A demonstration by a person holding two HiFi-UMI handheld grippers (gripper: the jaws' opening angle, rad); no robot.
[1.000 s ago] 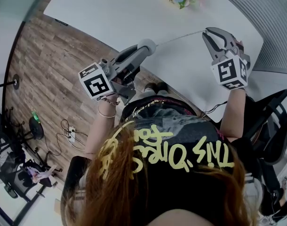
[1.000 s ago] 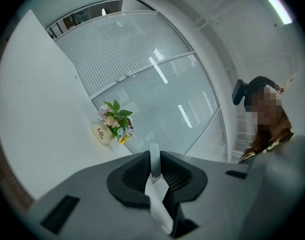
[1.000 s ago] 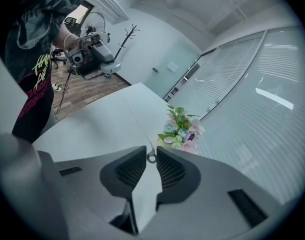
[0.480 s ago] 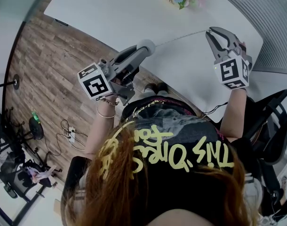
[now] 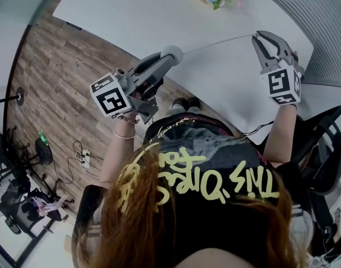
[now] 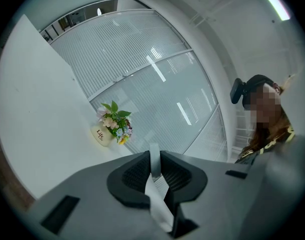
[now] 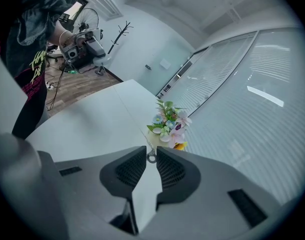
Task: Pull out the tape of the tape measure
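Clamping tape measure (image 5: 175,52), left gripper (image 5: 168,56); right gripper (image 5: 257,36) pinching tape end ring (image 7: 151,157).

Light's pretty good here, bright and even, all coming from overhead. The white table (image 5: 131,15) is close to blown out in the head view, while the wood floor (image 5: 58,77) to its left reads a lot darker. Shadows are soft, nothing hard-edged.

Heavy fisheye bend everywhere: the table edges curve, and both gripper views sit inside a black circle with dark corners. A ceiling light strip (image 6: 270,0) flares at the top right of the left gripper view, and bright streaks glare off the blinds (image 6: 157,69).

The left gripper (image 6: 153,159) and right gripper (image 7: 151,153) look a bit soft that close to the lens. The hair (image 5: 137,228) nearest the head camera is smeary too.
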